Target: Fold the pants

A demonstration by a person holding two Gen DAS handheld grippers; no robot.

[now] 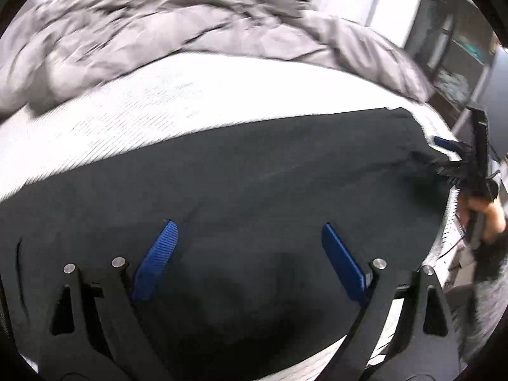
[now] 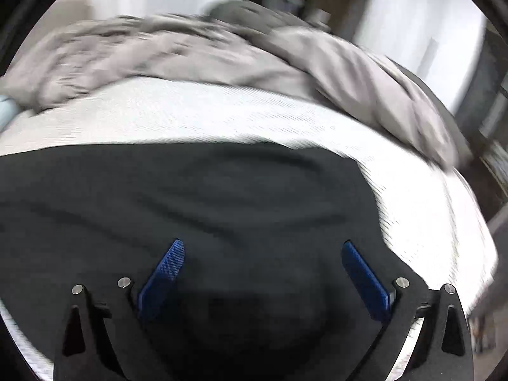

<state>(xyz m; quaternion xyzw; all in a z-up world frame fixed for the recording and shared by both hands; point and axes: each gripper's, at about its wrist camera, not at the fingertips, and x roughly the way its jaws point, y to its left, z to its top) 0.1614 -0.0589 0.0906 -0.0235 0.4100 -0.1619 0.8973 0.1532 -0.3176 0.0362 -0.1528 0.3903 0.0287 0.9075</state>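
The black pants [image 1: 254,184] lie spread flat on the white mattress [image 1: 158,95] of a bed, and both views are blurred. In the left wrist view the left gripper [image 1: 249,231] hangs over the dark cloth with its jaws wide apart and nothing between them; the fabric fills the space under and ahead of the blue fingers [image 1: 155,260]. Far to the right of these jaws, at the cloth's end, the right gripper [image 1: 457,155] shows, held by a hand [image 1: 485,212]. In the right wrist view the right gripper [image 2: 263,247] also stands with jaws spread and empty above the pants [image 2: 190,197]; white mattress [image 2: 412,206] lies right of them. Beyond both jaws a rumpled grey duvet [image 2: 190,54] is heaped.
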